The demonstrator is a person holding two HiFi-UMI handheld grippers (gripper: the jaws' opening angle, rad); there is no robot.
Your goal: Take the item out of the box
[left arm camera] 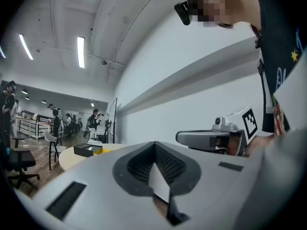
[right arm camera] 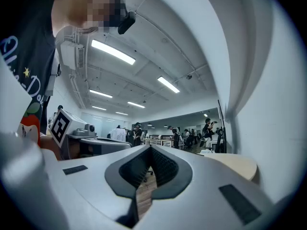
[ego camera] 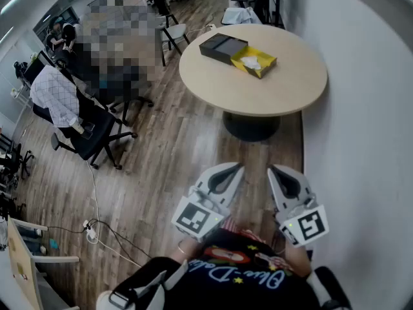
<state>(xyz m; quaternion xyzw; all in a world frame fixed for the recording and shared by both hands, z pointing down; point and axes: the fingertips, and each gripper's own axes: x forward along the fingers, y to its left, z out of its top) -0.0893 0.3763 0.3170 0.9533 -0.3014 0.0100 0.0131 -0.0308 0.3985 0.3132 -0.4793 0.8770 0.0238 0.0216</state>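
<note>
A black box lies on the round beige table at the far side, with a yellow open tray against its right end. Something white lies in the tray. In the left gripper view the box shows small and far off. Both grippers hang close to the person's body, well short of the table and pointing toward it. My left gripper is shut with nothing in it, and so is my right gripper. Each gripper view shows its own shut jaws, left gripper and right gripper.
A white wall runs along the right, close to the table. Black office chairs stand at the left on the wooden floor. Cables and a power strip lie at the lower left. A light desk corner sits at the bottom left.
</note>
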